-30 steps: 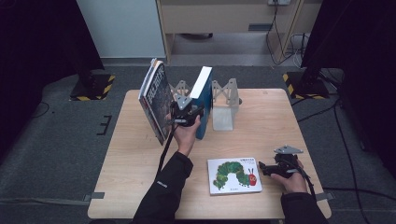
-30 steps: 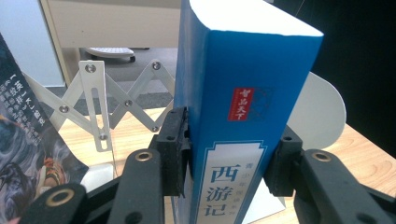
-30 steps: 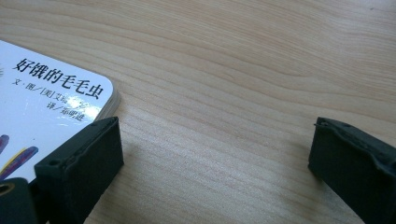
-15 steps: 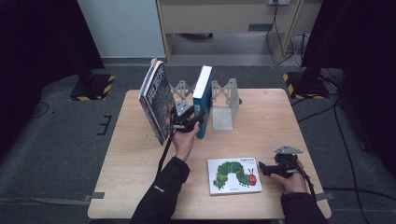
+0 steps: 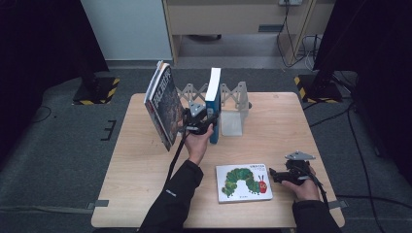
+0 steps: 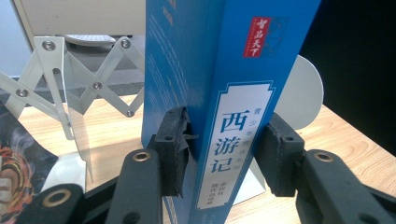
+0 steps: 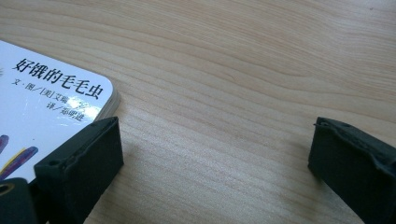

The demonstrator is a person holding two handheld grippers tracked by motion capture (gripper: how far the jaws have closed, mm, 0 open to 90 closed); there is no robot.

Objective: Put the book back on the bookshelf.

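Toward twelve o'clock on the worktop (image 5: 145, 194), the left gripper (image 5: 201, 122) is clamped on the spine of a blue book (image 6: 224, 93), its pads pressing from either side; the book stands upright in the folding book rack (image 5: 233, 94), with the rack's pale end plate (image 5: 231, 124) just beside it at three o'clock and a dark-covered book (image 5: 163, 104) leaning tilted at nine o'clock; the step in hand looks like seating this blue book squarely in the rack; the next move, as I judge it, calls for steadying the book upright against the plate, then easing the grip off without tipping it; at five o'clock on the worktop the right gripper (image 5: 274, 174) rests low with its jaws apart and nothing between them, just beside the corner of a picture book (image 5: 243, 182) lying flat; that book would be the next to lift, edge first.
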